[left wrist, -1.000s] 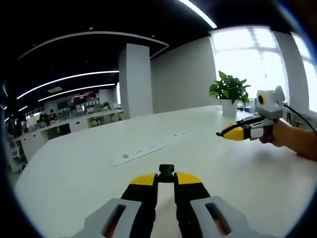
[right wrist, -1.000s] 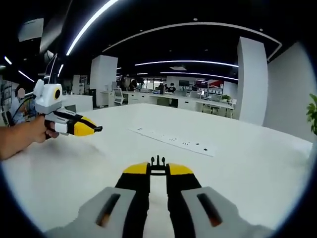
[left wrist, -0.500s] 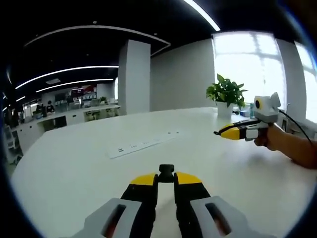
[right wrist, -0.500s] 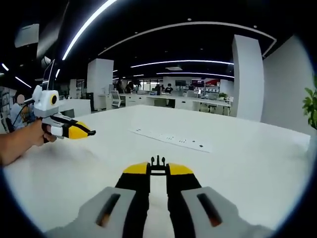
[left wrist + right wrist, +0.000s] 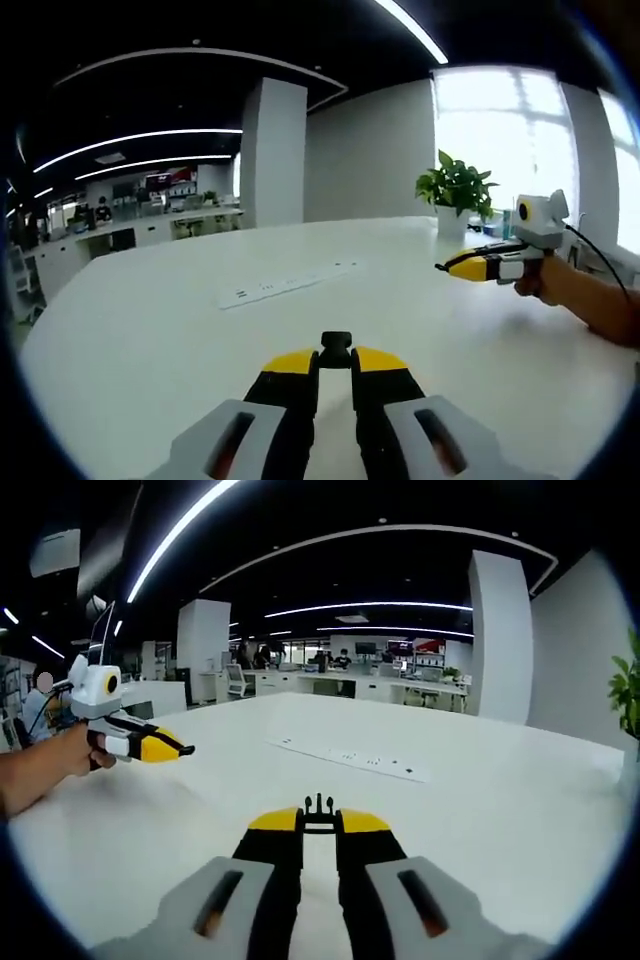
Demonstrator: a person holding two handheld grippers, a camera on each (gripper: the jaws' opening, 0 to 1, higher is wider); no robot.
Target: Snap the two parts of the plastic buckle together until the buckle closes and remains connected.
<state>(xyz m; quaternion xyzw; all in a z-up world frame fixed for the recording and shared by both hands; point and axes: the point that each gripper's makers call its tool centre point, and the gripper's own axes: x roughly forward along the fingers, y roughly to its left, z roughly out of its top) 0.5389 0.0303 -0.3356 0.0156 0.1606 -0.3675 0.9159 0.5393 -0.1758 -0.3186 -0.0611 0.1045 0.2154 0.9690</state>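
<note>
Clearly each claw already carries one half of the buckle, and the halves are well apart, held up over the white desk (image 5: 150,340). In the left gripper view the left claw (image 5: 335,362) is clenched on the socket half (image 5: 335,348), a small black block poking out at 12 o'clock from the yellow tips. In the right gripper view the right claw (image 5: 319,823) is clenched on the pronged half (image 5: 319,806), whose thin black prongs stand up between its tips.

Each claw also appears in the other's view: the right one sits out at 3 o'clock in the left gripper view, in front of a potted plant (image 5: 460,185), and the left one sits at 9 o'clock in the right gripper view, held by a hand (image 5: 75,750). A long white power strip (image 5: 285,285) lies on the desk beyond, toward 11 o'clock.

My guess is the risk lies in the meeting. If the prongs come in tilted or off the socket's mouth, they could jam or splay instead of clicking. Each half is pinched only at its tail, so a push off-axis could twist it in the grip or pop it free onto the desk.
</note>
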